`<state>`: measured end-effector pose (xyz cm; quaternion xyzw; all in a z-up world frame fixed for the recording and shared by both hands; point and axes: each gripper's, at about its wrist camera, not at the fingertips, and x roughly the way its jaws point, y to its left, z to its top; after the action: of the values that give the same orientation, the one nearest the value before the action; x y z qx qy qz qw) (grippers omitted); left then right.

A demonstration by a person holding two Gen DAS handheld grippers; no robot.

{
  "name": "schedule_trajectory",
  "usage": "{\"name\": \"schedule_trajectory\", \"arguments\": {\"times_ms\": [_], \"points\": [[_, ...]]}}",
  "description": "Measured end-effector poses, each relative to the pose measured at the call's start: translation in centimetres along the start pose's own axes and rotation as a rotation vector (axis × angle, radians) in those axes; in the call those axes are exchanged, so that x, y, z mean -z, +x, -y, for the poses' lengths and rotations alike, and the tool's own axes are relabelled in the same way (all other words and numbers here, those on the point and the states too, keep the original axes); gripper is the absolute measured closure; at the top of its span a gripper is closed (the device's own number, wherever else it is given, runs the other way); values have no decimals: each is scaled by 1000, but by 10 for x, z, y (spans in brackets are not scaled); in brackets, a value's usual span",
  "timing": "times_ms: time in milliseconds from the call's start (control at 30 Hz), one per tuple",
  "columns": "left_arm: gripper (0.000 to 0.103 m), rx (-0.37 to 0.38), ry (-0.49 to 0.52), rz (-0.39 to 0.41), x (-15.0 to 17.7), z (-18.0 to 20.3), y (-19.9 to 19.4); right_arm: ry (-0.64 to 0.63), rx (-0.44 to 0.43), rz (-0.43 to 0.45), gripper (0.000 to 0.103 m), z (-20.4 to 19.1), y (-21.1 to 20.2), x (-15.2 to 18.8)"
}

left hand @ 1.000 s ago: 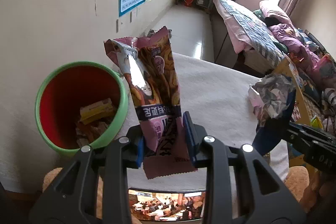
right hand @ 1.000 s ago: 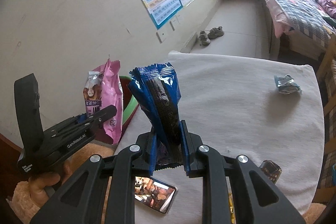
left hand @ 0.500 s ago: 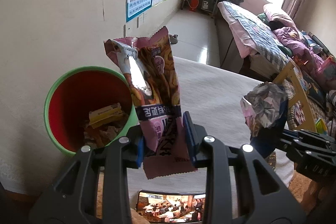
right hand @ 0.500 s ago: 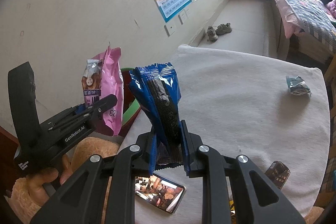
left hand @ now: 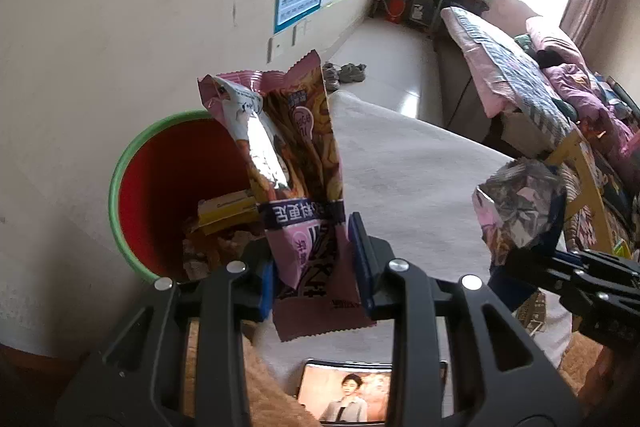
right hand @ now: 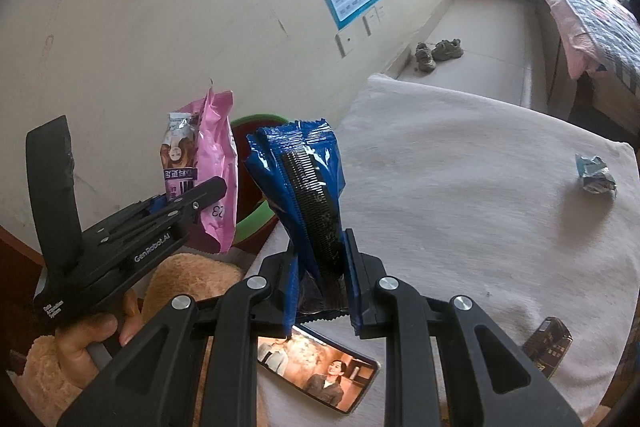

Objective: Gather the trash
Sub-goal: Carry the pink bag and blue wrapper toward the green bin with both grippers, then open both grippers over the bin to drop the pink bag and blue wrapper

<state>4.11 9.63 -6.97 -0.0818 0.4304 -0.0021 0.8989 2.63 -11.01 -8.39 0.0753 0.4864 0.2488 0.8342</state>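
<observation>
My left gripper (left hand: 316,267) is shut on a pink snack wrapper (left hand: 292,163) and holds it upright just right of a red bin with a green rim (left hand: 132,155), which holds several wrappers. My right gripper (right hand: 320,279) is shut on a blue cookie wrapper (right hand: 304,179), held above the grey table (right hand: 460,187). In the right wrist view the left gripper (right hand: 192,199) with the pink wrapper (right hand: 212,163) is at the left, in front of the bin (right hand: 256,223). A crumpled wrapper (right hand: 596,173) lies at the table's far right.
A phone (right hand: 320,375) with a lit screen lies at the table's near edge, also in the left wrist view (left hand: 348,395). A dark packet (right hand: 548,347) lies at the near right. The wall is close on the left. A bed (left hand: 520,75) and shoes (right hand: 436,53) are beyond the table.
Both grippers have moved a little closer to the bin and the wall, still holding their wrappers. The bin sits more toward the middle of the left wrist view.
</observation>
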Motion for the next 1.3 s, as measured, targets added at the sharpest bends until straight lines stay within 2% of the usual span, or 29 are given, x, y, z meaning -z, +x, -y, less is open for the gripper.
{"name": "schedule_trajectory", "arguments": {"times_ms": [367,900,1167,1300], "points": [[73,-33,-51,-15,2,-27,8,-9,-13,-49,83,-11,26,-3],[72,-81,-126,-38,-3,-78,22,-51,-54,-70,82,-51,89,-50],[72,-54,-209,-55,-8,-111,34,-73,-63,-66,82,-75,116,-73],[72,-50,-218,-75,-6,-120,40,-73,-65,-60,82,-81,123,-83]]}}
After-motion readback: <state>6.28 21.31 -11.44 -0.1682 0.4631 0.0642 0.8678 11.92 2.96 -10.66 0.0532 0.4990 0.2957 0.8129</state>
